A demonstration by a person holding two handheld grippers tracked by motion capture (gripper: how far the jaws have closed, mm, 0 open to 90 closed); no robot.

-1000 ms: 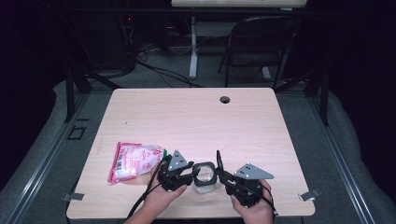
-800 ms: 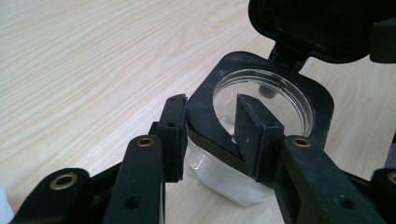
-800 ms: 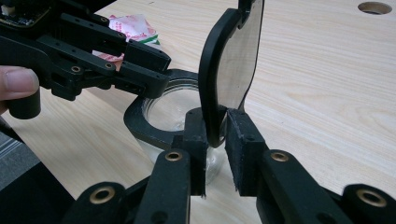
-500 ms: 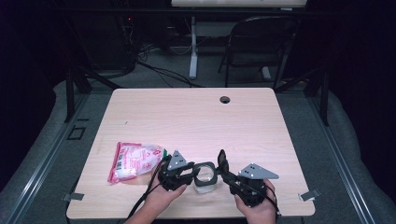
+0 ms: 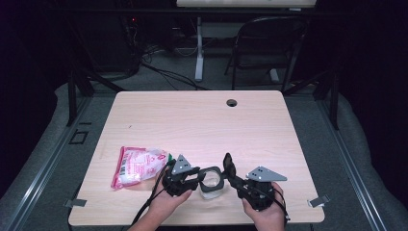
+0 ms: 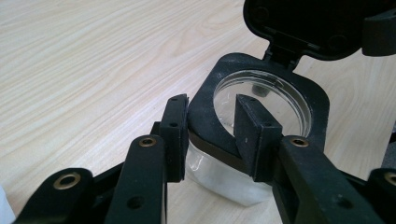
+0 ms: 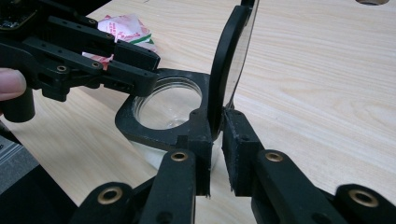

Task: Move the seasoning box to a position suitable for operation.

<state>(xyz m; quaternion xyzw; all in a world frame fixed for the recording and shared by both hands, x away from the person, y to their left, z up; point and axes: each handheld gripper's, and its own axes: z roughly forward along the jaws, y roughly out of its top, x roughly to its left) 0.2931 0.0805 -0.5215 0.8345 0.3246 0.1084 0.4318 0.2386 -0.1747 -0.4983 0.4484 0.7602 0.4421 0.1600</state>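
A clear container (image 5: 211, 185) with a square black rim sits near the six o'clock edge of the tabletop (image 5: 202, 125), directly between the two grippers. The left gripper (image 5: 188, 177) comes at it from nine o'clock and its jaws are clamped across the rim's near corner, one jaw outside the black frame and one inside the round opening, as the left gripper view shows (image 6: 212, 135). The right gripper (image 5: 230, 168) comes from three o'clock; its jaws have just been closing and now straddle the hinged lid (image 7: 231, 70), which stands nearly upright on edge at the rim's hinge side, pads pressing it at its base. The lid's flat face runs along the right jaws' line, so any swing shut, I judge, would tip it toward nine o'clock over the opening, with the right hand nearer. A pink-and-white packet (image 5: 137, 166) lies at nine o'clock, just beyond the left gripper.
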